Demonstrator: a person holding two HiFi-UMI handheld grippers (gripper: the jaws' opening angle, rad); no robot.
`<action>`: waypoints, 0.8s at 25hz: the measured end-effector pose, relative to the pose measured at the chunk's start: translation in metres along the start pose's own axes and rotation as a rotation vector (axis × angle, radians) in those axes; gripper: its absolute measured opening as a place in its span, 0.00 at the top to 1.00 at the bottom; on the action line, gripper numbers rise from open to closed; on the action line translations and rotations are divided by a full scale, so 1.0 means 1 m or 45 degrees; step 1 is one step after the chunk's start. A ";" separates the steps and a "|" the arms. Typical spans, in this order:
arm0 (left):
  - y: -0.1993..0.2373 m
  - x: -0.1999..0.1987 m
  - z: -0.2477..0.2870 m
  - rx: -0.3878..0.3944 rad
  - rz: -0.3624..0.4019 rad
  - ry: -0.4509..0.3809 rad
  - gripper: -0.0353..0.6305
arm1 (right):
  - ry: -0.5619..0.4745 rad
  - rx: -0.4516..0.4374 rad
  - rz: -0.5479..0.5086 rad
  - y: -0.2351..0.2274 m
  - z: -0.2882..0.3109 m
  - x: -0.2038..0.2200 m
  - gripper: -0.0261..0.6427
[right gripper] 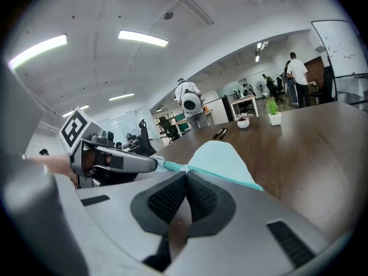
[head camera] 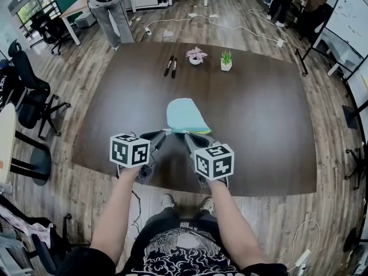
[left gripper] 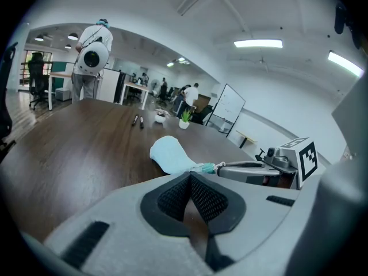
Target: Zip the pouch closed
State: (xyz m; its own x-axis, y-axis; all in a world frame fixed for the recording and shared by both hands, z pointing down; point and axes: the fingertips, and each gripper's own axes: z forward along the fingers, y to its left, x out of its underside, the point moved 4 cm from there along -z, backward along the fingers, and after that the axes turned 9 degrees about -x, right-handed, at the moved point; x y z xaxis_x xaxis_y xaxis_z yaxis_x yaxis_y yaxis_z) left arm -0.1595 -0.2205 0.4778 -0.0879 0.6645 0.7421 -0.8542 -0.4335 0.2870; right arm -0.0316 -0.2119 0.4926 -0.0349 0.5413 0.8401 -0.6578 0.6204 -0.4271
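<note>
Pale blue and soft, the pouch (head camera: 185,115) lies flat on the dark brown bench (head camera: 261,117), a little nearer the person's edge than the middle. Its teal zip (head camera: 194,131) runs along the near side.

The left hand-held gripper (head camera: 165,134) comes in from the lower left. Its jaws are clenched on the pouch, pinching the short tail of zip tape that sticks out past the pouch's near left corner; the right gripper view shows the tape running straight into its tip. The right hand-held gripper (head camera: 188,135) comes in from the lower right, its jaws also pressed together, grasping the pouch at the zip just beside that same corner, where a small whitish piece sits on the teal tape. The two gripper tips are close together, not touching. Whether the zip teeth are joined along their length cannot be made out.

Two black markers (head camera: 171,66), a small pot of pink flowers (head camera: 196,56) and a small green plant (head camera: 226,61) stand near the far edge of the bench, well apart from the pouch.
</note>
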 end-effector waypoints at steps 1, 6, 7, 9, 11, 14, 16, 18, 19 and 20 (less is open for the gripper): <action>0.000 0.000 -0.001 -0.001 0.000 -0.001 0.93 | 0.000 0.000 0.002 0.000 0.000 0.000 0.96; 0.008 -0.002 -0.005 -0.027 -0.034 -0.015 0.93 | -0.017 0.046 0.046 -0.010 -0.005 0.000 0.97; 0.010 -0.002 -0.006 -0.031 -0.038 -0.016 0.93 | -0.020 0.049 0.052 -0.012 -0.007 0.000 0.97; 0.013 -0.001 -0.007 -0.041 -0.043 -0.018 0.93 | -0.022 0.052 0.053 -0.014 -0.007 -0.001 0.96; 0.015 0.000 -0.008 -0.049 -0.048 -0.020 0.93 | -0.023 0.052 0.051 -0.014 -0.006 -0.001 0.97; 0.016 0.000 -0.008 -0.065 -0.042 -0.029 0.93 | -0.024 0.048 0.049 -0.013 -0.005 -0.001 0.97; 0.016 -0.001 -0.009 -0.078 -0.039 -0.036 0.93 | -0.024 0.048 0.048 -0.012 -0.005 -0.001 0.97; 0.017 -0.002 -0.009 -0.096 -0.035 -0.042 0.93 | -0.025 0.053 0.049 -0.012 -0.006 -0.001 0.96; 0.018 -0.002 -0.009 -0.106 -0.037 -0.044 0.93 | -0.025 0.058 0.050 -0.013 -0.007 -0.001 0.96; 0.019 -0.002 -0.009 -0.114 -0.043 -0.046 0.93 | -0.025 0.062 0.053 -0.015 -0.008 0.000 0.96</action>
State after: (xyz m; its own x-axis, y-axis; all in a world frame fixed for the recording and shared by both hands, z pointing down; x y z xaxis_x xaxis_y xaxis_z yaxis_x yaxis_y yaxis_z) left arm -0.1803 -0.2243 0.4763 -0.0409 0.6545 0.7549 -0.8988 -0.3540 0.2583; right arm -0.0160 -0.2170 0.4962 -0.0771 0.5545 0.8286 -0.6912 0.5693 -0.4452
